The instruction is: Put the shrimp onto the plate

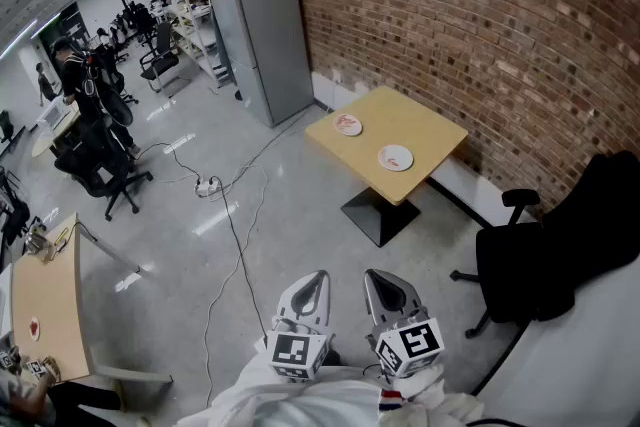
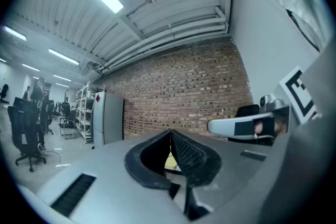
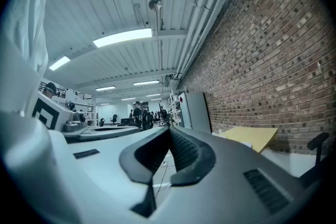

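Fingers on the left gripper are pressed together on nothing, same with the right gripper. Shrimp is probably that reddish speck on the far plate, too tiny to be sure; a second plate sits near it on the yellow table, well away from both grippers.

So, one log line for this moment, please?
left gripper: shut, empty | right gripper: shut, empty | table: far ahead, two plates on it
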`<state>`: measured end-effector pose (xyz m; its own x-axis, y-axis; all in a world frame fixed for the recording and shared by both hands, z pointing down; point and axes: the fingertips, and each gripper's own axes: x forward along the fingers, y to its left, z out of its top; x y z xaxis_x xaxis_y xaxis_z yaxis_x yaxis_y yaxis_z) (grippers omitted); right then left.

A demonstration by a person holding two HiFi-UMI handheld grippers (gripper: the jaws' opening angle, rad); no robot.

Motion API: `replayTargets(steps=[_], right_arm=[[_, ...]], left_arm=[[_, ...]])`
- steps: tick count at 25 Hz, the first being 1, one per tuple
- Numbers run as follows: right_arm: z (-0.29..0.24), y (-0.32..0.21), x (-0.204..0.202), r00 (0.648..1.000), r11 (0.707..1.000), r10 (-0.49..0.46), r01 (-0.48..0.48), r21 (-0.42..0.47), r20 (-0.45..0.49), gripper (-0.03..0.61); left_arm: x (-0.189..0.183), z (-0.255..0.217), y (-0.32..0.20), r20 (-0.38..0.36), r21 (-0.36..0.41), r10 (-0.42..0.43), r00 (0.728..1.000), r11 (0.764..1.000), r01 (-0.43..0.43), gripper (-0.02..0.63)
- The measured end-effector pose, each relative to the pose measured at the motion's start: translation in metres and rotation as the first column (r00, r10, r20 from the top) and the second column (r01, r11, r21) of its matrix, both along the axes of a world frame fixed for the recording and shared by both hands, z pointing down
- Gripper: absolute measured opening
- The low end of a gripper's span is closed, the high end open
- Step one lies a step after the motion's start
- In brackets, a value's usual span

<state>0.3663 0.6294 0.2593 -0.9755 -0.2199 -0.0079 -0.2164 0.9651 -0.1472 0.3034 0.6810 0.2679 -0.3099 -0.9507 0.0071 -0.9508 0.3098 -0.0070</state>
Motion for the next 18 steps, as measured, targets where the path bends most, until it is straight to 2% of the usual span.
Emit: replayTargets(steps=[3, 8, 18], right_arm=[[0.003, -0.017, -0.011, 1.0, 1.0, 0.0, 0.0, 0.002, -0.002, 0.023], [0.01, -0.043, -0.044, 1.0, 1.0, 0.011, -0.011, 0.009, -0.02, 0.023], [0.013, -0.1, -0.164, 0.996, 0.998, 0.061, -0.06, 0.014, -0.058, 0.023]], left_arm=[[-0.018, -0.003, -0.012, 0.0, -0.001, -0.027, 1.0, 1.0, 0.027, 0.011], [-0.055, 0.005, -0.033, -0.019, -0.02, -0.026, 0.999, 0.999, 0.026, 0.011], [-0.182, 0.005, -0.095, -0.043, -0.014, 0.022, 0.999, 1.0, -0.022, 0.011]])
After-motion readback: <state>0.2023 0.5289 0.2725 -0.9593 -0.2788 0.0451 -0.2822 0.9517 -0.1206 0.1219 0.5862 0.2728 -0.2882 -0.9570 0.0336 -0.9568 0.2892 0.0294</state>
